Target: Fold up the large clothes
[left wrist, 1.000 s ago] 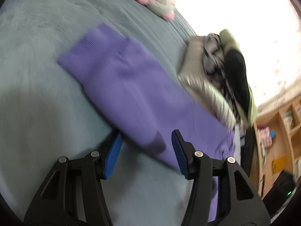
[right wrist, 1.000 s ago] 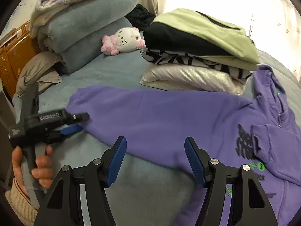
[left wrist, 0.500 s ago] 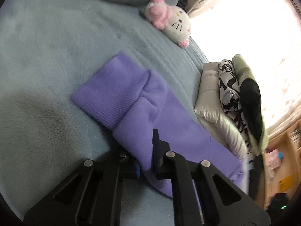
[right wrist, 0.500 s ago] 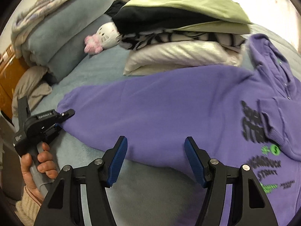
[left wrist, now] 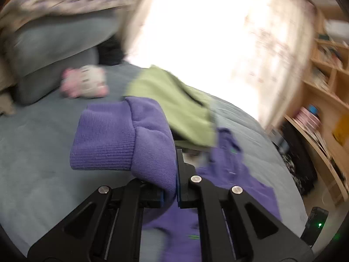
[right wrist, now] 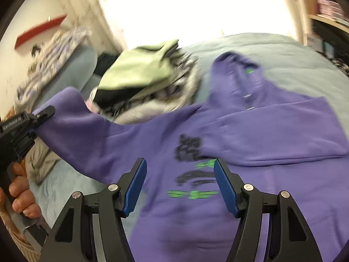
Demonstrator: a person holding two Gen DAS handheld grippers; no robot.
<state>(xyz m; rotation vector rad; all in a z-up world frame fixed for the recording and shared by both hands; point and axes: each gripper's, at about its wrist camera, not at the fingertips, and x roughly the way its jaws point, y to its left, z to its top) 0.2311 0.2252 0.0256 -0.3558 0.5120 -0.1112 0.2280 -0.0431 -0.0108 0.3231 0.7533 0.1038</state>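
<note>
A purple hoodie [right wrist: 250, 135] with black and green print lies chest-up on the grey-blue bed; its right sleeve is folded across the chest. My left gripper [left wrist: 172, 187] is shut on the hoodie's left sleeve [left wrist: 139, 142] near the ribbed cuff [left wrist: 102, 142] and holds it raised above the bed. In the right wrist view the left gripper [right wrist: 42, 114] shows at the far left with the sleeve [right wrist: 87, 131] stretched up to it. My right gripper [right wrist: 178, 183] is open and empty, hovering over the hoodie's chest print.
A stack of folded clothes topped by a green garment [right wrist: 141, 69] sits beside the hoodie. A pink-and-white plush toy [left wrist: 85, 85] and folded grey blankets [left wrist: 56, 43] lie at the bed's head. Wooden shelves [left wrist: 322, 83] stand to the right.
My left gripper closed on the sleeve and lifted it off the bed. My right gripper moved right over the hoodie's chest, still open.
</note>
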